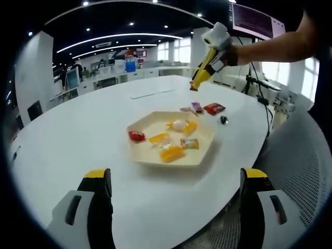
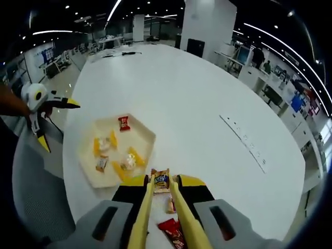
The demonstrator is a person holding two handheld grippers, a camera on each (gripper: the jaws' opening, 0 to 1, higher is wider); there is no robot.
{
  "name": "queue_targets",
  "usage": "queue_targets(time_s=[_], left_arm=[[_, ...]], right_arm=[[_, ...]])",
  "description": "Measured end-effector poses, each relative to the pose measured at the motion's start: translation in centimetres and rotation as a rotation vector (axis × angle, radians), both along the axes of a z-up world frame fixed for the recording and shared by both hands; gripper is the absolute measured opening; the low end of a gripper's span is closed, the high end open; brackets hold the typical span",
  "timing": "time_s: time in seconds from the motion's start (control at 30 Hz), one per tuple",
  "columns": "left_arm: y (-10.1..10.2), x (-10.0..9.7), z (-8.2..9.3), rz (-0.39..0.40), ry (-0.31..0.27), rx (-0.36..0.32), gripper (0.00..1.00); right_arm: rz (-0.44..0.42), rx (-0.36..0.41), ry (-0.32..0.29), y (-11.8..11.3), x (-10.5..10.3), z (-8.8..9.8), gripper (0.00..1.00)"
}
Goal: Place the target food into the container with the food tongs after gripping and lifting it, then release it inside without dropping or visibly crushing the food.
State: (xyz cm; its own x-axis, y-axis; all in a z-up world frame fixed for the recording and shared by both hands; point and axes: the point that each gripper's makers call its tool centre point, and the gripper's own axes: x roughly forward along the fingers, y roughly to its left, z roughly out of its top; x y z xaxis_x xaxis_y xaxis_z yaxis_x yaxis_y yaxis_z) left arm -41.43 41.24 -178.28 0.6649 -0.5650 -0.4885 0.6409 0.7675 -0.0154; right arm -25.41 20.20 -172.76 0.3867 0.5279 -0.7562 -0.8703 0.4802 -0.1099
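Note:
A cream hexagonal tray (image 1: 150, 122) (image 2: 141, 134) sits on the white table and holds several wrapped snacks, among them a red packet (image 1: 137, 136) (image 2: 124, 123) and orange ones (image 1: 172, 152). My right gripper (image 2: 162, 194) (image 1: 211, 54) is shut on yellow food tongs (image 2: 147, 210) (image 1: 201, 75). The tong tips pinch a small blue-labelled snack packet (image 2: 161, 180), held above the table beside the tray. My left gripper (image 1: 175, 175) (image 2: 58, 124) hangs open and empty near the tray's other side.
Loose on the table past the tray lie a purple packet (image 1: 196, 107), a red packet (image 1: 214, 108) (image 2: 174, 232) and a small dark object (image 1: 223, 120). A flush strip (image 2: 244, 142) runs across the tabletop. A grey mesh chair (image 1: 306, 171) stands at the table edge.

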Motion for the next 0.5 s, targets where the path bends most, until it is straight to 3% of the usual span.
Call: queue_targets(time_s=[0.5], left_arm=[[0.0, 0.0, 0.1, 0.003, -0.002, 0.001, 0.99]], right_arm=[[0.055, 0.014, -0.001, 3.3, -0.5, 0.4, 0.21]])
